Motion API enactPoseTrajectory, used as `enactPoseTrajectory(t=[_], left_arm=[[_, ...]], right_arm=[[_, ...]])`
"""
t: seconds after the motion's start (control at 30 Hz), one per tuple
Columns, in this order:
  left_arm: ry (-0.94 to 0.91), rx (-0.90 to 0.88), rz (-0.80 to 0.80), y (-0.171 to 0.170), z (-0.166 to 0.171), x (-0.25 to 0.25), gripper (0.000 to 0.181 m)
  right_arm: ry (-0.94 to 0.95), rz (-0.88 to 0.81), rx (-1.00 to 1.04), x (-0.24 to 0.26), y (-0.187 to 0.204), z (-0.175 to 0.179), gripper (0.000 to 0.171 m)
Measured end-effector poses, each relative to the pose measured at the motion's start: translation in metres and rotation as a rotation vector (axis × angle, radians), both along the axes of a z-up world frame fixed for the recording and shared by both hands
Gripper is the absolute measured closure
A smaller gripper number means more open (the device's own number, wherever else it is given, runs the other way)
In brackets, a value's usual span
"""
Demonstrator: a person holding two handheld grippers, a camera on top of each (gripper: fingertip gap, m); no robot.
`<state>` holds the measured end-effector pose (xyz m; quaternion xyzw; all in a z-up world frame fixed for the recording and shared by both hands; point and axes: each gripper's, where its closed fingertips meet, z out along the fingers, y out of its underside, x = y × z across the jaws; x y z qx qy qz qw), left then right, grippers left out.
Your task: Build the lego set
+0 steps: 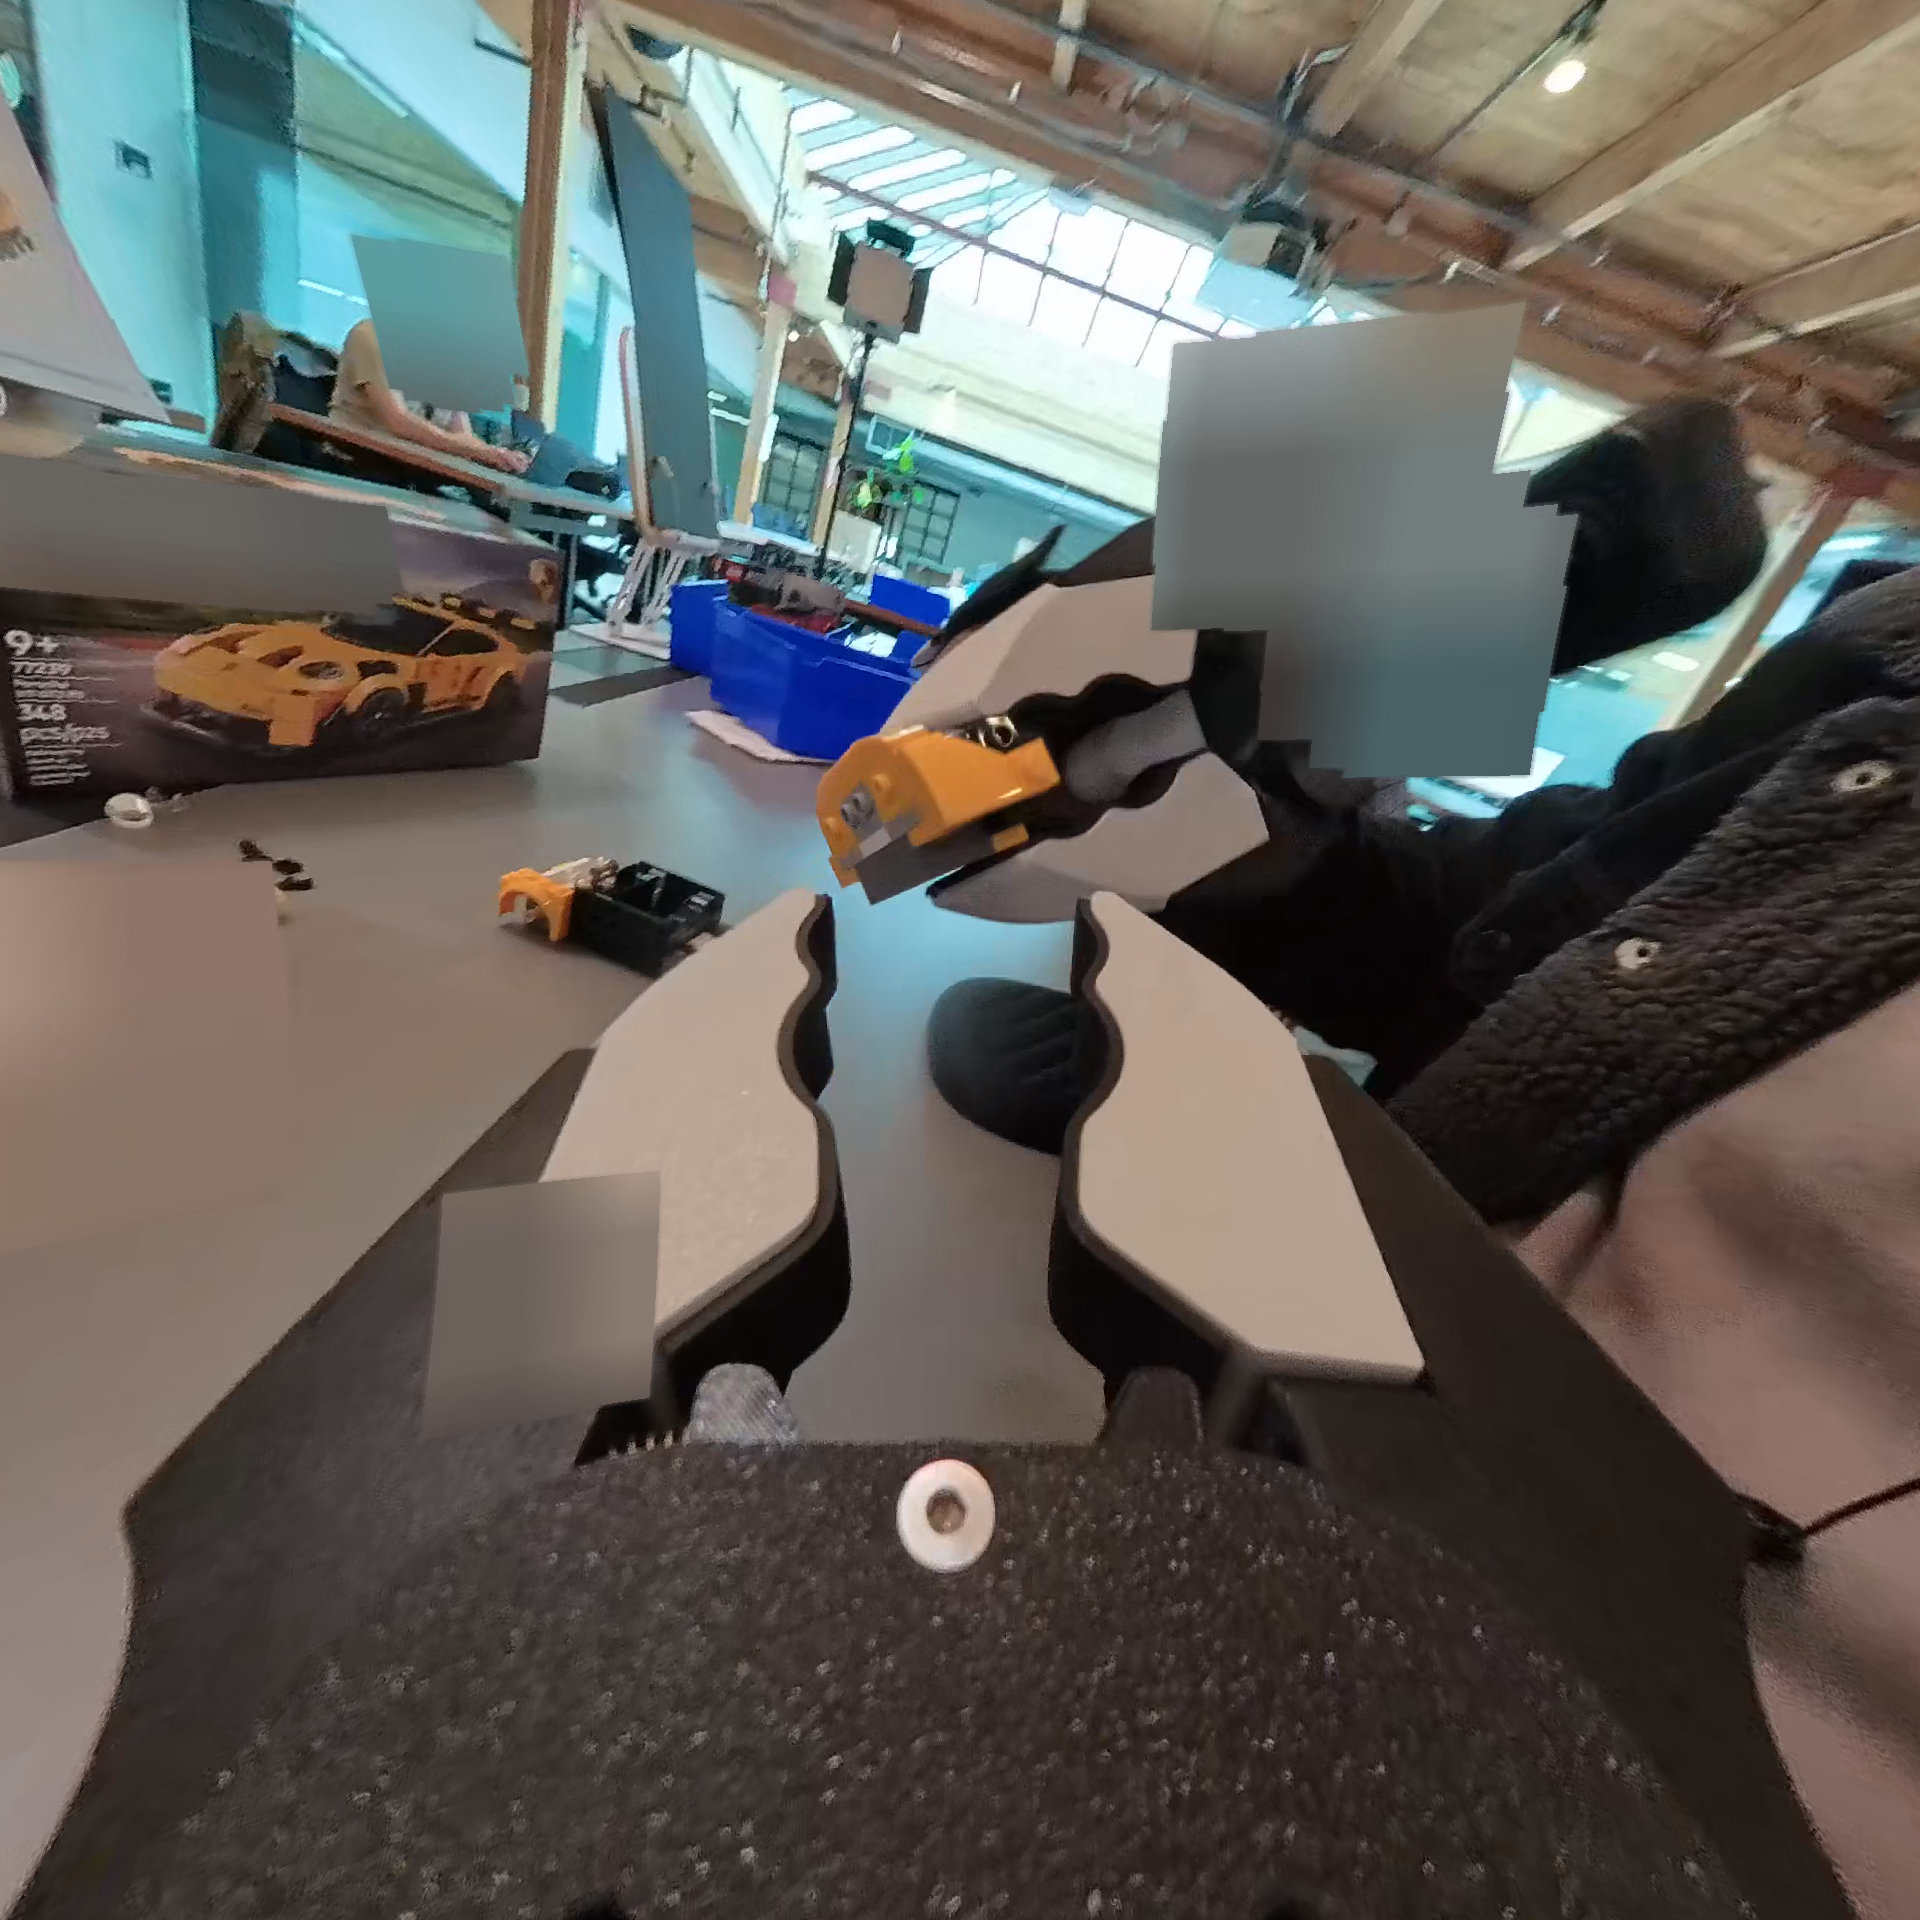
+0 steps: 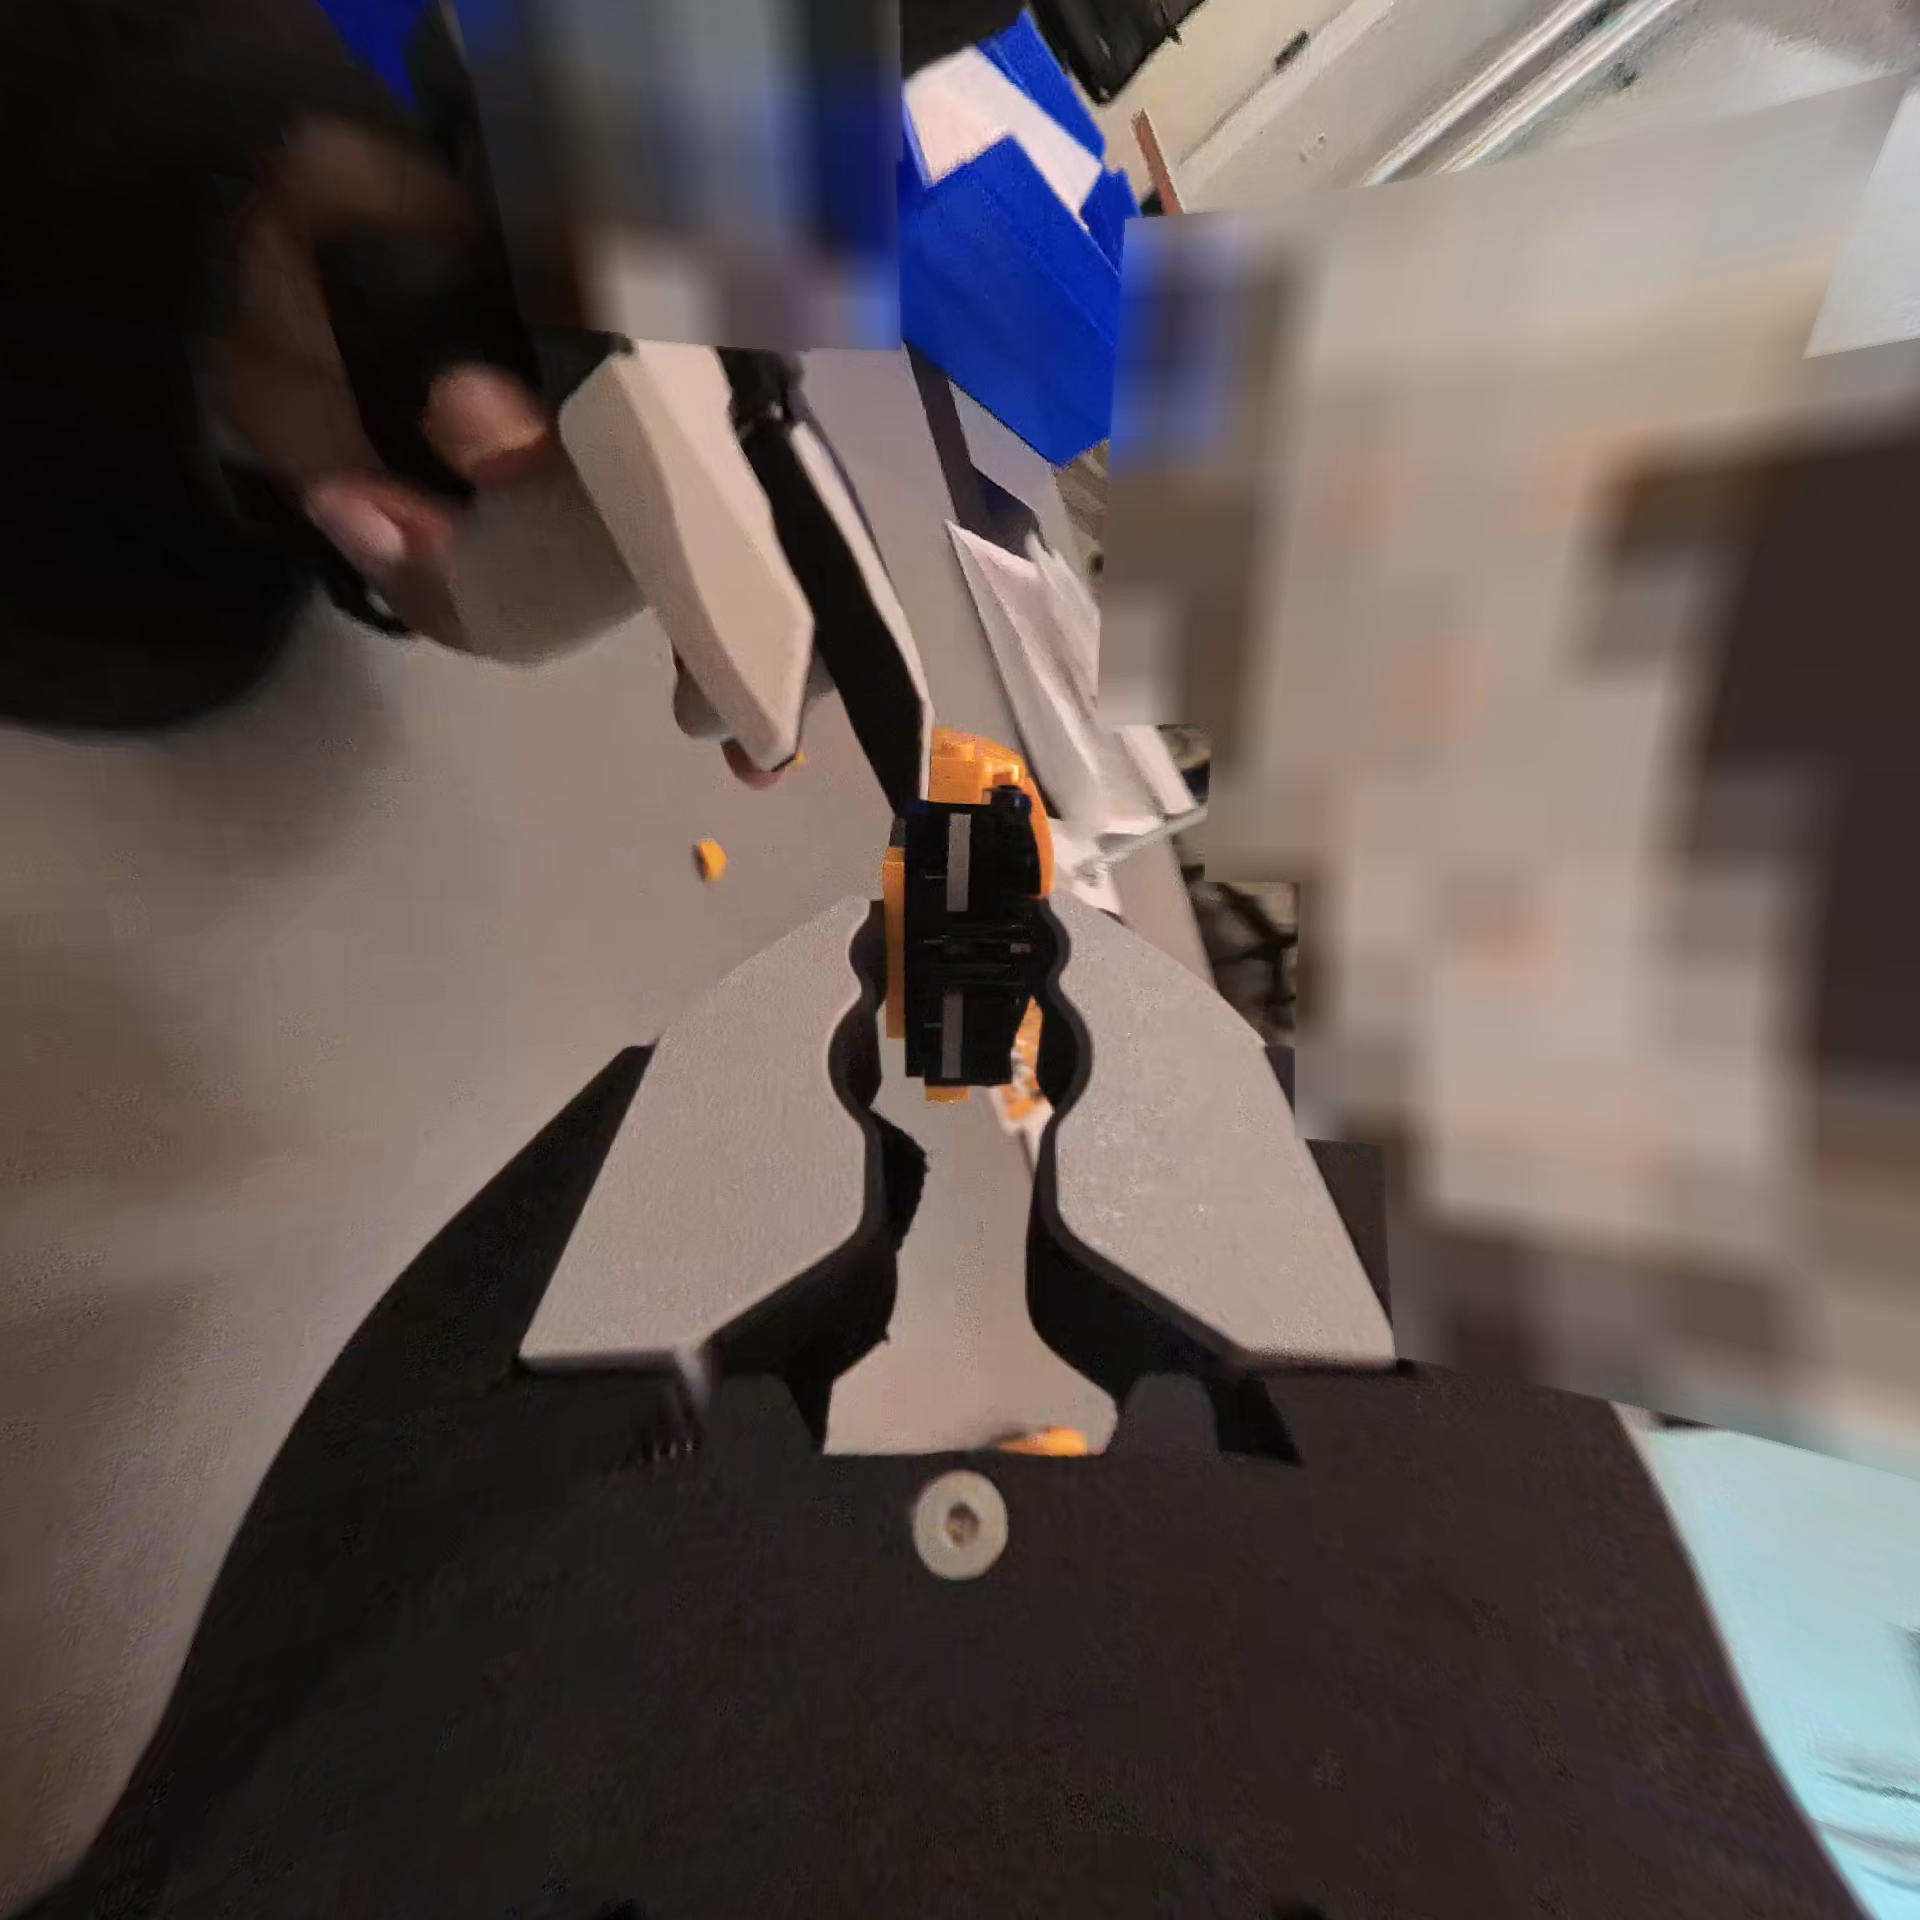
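Note:
My right gripper [image 2: 961,935] is shut on an orange and black lego sub-assembly [image 2: 971,914] and holds it above the grey table [image 2: 312,987]. In the left wrist view the same right gripper [image 1: 997,821] shows with the orange piece [image 1: 925,795] sticking out of its tips. My left gripper [image 1: 951,920] is open and empty, with its tips just below that piece. It also shows in the right wrist view [image 2: 831,748], held by a hand, right beside the piece. A second black and orange lego assembly [image 1: 613,909] lies on the table to the left.
The lego set box [image 1: 270,675] stands at the back left. Blue bins [image 1: 800,665] and a white paper [image 2: 1039,623] sit at the back. Small loose pieces [image 1: 275,862] and an orange stud [image 2: 710,859] lie on the table. A person's dark fleece sleeve [image 1: 1662,935] is at the right.

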<state>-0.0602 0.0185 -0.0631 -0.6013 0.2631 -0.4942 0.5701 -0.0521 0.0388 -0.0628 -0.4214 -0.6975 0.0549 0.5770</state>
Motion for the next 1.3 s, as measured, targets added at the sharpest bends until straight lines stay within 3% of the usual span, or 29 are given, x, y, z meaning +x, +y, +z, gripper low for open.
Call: enactPoseTrajectory(t=[0.2, 0.3, 0.5, 1.03, 1.3], left_arm=[[0.112, 0.027, 0.087, 0.003, -0.008, 0.008, 0.139], [0.149, 0.041, 0.141, 0.007, -0.009, 0.004, 0.15], [0.235, 0.139, 0.201, 0.006, -0.006, 0.0, 0.152], [0.536, 0.429, 0.376, 0.004, -0.004, 0.003, 0.154], [0.84, 0.543, 0.526, 0.015, -0.017, -0.002, 0.154]], right_arm=[[-0.037, -0.025, 0.367, -0.007, 0.001, -0.011, 0.145], [-0.019, -0.023, 0.416, -0.012, 0.001, -0.011, 0.145], [0.056, 0.0, 0.502, -0.016, 0.0, -0.006, 0.145], [0.265, 0.032, 0.605, -0.011, -0.004, -0.001, 0.145], [0.269, 0.017, 0.505, -0.012, 0.005, -0.015, 0.143]])
